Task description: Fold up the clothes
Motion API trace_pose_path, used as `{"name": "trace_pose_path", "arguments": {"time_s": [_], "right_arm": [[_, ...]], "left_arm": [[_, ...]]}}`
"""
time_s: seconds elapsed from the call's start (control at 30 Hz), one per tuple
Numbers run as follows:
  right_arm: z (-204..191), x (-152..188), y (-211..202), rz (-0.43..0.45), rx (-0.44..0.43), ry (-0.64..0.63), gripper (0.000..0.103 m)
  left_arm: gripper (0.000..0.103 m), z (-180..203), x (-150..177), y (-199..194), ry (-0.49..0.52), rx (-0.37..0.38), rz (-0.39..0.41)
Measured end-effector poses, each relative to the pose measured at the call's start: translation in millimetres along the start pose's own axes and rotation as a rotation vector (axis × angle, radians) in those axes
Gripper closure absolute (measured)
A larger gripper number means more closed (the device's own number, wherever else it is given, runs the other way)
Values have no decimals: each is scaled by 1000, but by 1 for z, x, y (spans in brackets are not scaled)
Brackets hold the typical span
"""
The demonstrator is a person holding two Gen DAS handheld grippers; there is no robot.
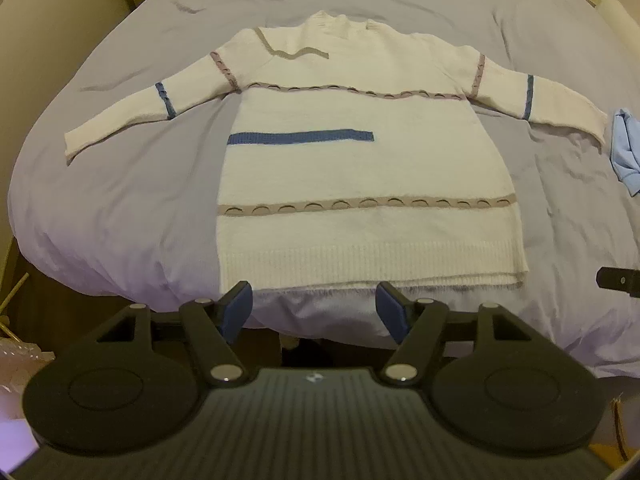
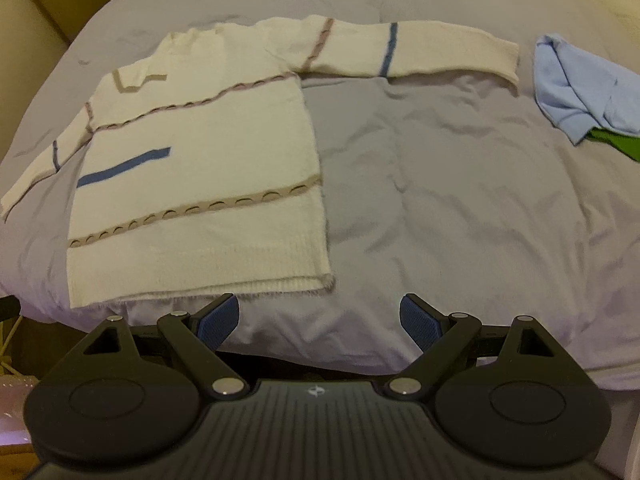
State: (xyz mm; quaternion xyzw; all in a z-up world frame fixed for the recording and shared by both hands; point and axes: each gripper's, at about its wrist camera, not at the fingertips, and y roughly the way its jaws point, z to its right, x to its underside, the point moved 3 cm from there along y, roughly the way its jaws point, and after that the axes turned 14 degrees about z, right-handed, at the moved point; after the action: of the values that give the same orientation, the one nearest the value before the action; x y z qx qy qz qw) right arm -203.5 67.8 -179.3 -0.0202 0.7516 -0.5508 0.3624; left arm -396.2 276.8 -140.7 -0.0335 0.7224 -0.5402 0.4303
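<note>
On the bed, one white sweater lies flat, both sleeves spread wide, hem nearest me. My left tool hangs just short of that hem, wide apart and holding nothing; my right tool is the same, off the hem's right corner. I judge the thick knit could slip from a shallow pinch, or I could catch the bedcover with it. Further right sit one light blue garment and one green piece, bunched together.
</note>
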Motion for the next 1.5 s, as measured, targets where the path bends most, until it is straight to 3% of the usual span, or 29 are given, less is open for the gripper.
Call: {"name": "trace_pose_path", "arguments": {"time_s": [0.47, 0.77, 0.93, 1.17, 1.5], "right_arm": [[-6, -8, 0, 6, -16, 0, 14], [-23, -23, 25, -8, -29, -27, 14], [-35, -36, 55, -25, -16, -42, 14], [-58, -57, 109, -70, 13, -53, 14], [-127, -111, 207, -108, 60, -50, 14]], "left_arm": [[35, -3, -8, 3, -2, -2, 4], [32, -27, -20, 30, -76, 25, -8], [32, -61, -28, 66, -206, 45, -24], [33, -127, -49, 136, -372, 16, -35], [33, -247, -87, 231, -548, -84, -40]]}}
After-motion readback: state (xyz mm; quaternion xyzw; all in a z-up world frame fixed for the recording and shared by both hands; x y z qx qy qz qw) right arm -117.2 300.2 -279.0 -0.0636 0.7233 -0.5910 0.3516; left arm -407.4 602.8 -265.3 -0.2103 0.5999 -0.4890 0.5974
